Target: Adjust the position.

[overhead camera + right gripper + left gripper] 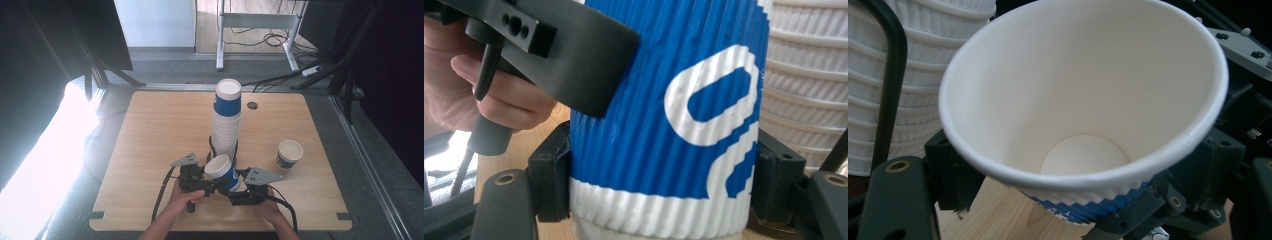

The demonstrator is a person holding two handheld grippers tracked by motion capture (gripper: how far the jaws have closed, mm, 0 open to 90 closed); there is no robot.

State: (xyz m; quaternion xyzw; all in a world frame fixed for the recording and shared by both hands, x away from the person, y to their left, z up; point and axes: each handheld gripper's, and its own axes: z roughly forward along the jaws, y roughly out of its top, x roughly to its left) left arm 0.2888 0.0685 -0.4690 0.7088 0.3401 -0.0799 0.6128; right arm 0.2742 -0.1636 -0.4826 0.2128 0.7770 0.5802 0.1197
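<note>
Table (150, 150), cup (222, 171) between grippers

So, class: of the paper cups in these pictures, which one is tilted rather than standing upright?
The held cup, gripped between the two grippers at the near edge, leans with its mouth angled up-left. The single cup at right and the tall stack both stand upright on the table.
</note>
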